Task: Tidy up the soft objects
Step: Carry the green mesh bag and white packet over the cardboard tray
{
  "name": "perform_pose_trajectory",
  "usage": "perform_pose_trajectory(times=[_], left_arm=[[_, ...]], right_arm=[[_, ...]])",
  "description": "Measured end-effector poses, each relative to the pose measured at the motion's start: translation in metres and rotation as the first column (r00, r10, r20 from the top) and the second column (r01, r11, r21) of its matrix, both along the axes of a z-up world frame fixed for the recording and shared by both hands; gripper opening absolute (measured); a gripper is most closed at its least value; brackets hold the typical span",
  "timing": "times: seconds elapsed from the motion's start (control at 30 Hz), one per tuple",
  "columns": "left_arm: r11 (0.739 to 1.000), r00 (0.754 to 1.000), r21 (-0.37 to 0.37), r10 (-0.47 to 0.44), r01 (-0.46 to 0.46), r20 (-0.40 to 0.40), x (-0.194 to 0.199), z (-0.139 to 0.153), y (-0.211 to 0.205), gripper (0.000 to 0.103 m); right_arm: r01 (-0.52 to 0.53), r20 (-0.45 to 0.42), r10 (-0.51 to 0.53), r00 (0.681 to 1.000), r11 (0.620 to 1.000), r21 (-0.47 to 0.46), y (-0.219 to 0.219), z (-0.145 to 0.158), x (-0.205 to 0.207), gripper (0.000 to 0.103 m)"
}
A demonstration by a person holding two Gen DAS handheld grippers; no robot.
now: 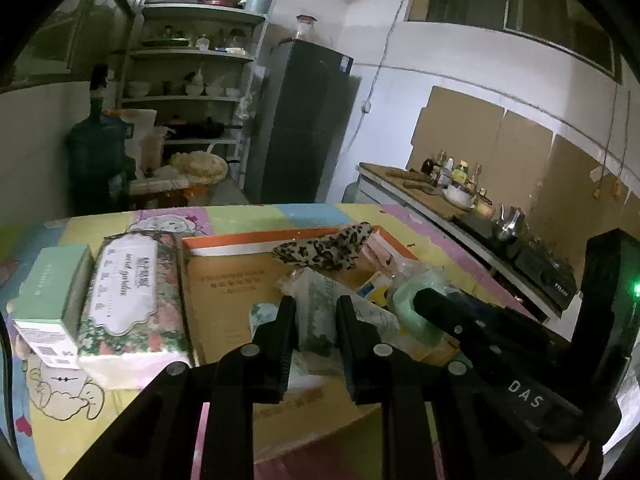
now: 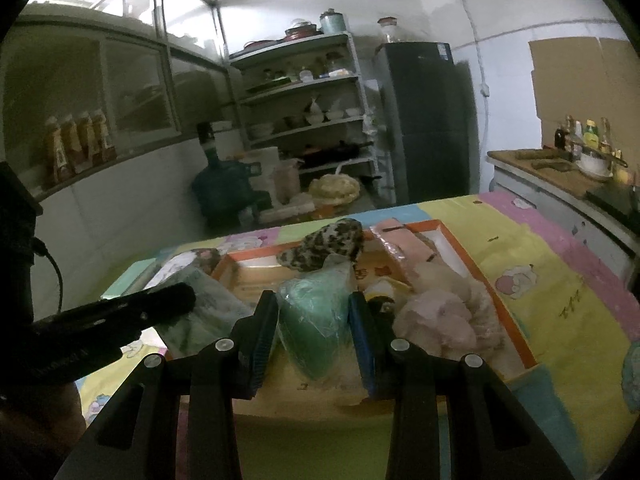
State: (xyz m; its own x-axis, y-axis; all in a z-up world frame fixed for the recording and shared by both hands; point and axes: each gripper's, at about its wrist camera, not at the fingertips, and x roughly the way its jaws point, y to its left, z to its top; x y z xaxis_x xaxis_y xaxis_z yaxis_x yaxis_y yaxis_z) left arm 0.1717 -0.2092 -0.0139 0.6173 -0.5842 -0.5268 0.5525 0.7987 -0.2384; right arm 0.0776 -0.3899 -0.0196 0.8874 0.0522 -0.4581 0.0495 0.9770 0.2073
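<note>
My left gripper (image 1: pixel 318 312) is shut on a floral-printed soft pack in clear wrap (image 1: pixel 316 320), held over the orange-rimmed cardboard box (image 1: pixel 240 240). My right gripper (image 2: pixel 314 316) is shut on a mint-green soft bundle in plastic film (image 2: pixel 316 320), also above the box (image 2: pixel 508 320). Each gripper shows in the other's view: the right one (image 1: pixel 440 304) beside the green bundle (image 1: pixel 408 300), the left one (image 2: pixel 160 300) with its floral pack (image 2: pixel 212 300). A leopard-print cloth (image 1: pixel 324 250) (image 2: pixel 324 248) lies at the box's far edge. Pale pink fluffy items (image 2: pixel 440 316) fill the box's right side.
Left of the box lie a floral tissue pack (image 1: pixel 124 292) and a mint-green carton (image 1: pixel 52 288) on the patchwork cartoon tablecloth (image 2: pixel 560 300). A pink flat pack (image 2: pixel 404 248) leans in the box. Behind stand shelves (image 1: pixel 188 96), a fridge (image 1: pixel 304 120) and a cluttered counter (image 1: pixel 460 200).
</note>
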Motion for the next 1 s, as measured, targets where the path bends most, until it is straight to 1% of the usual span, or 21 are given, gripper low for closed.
perform_pose_trajectory(times=[0.53, 1.0], left_arm=[[0.998, 0.999, 0.050, -0.034, 0.036, -0.025, 0.020, -0.014, -0.036, 0.021], [0.996, 0.997, 0.084, -0.028, 0.034, -0.072, 0.034, -0.031, -0.047, 0.021]], right_arm=[[0.020, -0.007, -0.020, 1.000, 1.000, 0.021, -0.023, -0.007, 0.014, 0.037], [0.017, -0.034, -0.016, 0.999, 0.999, 0.027, -0.033, -0.015, 0.029, 0.038]])
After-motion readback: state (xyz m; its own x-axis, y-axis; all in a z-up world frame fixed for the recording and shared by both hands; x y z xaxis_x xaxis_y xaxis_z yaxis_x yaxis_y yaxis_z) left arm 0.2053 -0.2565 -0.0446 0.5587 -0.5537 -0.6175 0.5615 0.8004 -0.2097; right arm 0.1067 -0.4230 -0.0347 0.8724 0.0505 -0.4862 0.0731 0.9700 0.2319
